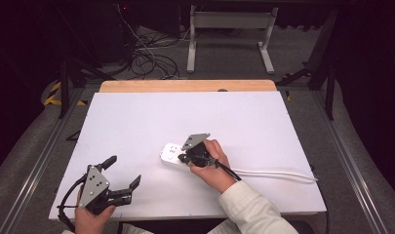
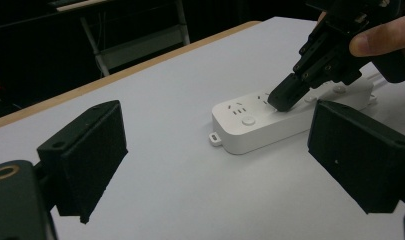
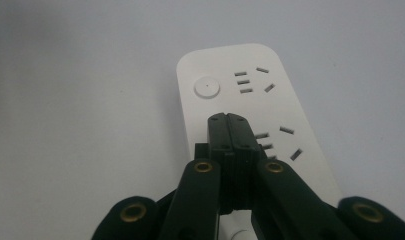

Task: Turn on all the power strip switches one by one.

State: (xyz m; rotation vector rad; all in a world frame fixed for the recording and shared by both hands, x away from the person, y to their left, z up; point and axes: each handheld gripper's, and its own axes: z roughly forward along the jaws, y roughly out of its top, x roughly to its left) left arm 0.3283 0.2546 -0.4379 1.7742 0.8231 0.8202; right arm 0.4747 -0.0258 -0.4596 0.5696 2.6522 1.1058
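Observation:
A white power strip (image 1: 169, 153) lies on the white table (image 1: 185, 112), a little right of its middle. One end carries a round button (image 3: 207, 87), with socket slots beside it. My right gripper (image 1: 183, 158) is shut with nothing between its jaws, and its joined tips (image 3: 227, 120) come down on the strip's top face (image 3: 225, 65) at the second group of slots. In the left gripper view the right gripper (image 2: 285, 98) touches the power strip (image 2: 250, 130) from above. My left gripper (image 1: 124, 169) stands open near the front left corner, apart from the strip, and it is empty (image 2: 222, 165).
The strip's white cable (image 1: 278, 173) runs right along the table toward its right edge. A wooden strip (image 1: 185, 86) borders the far edge. Beyond it stand a white table frame (image 1: 229, 29) and loose floor cables (image 1: 146, 58). Bare tabletop lies to the left and far side.

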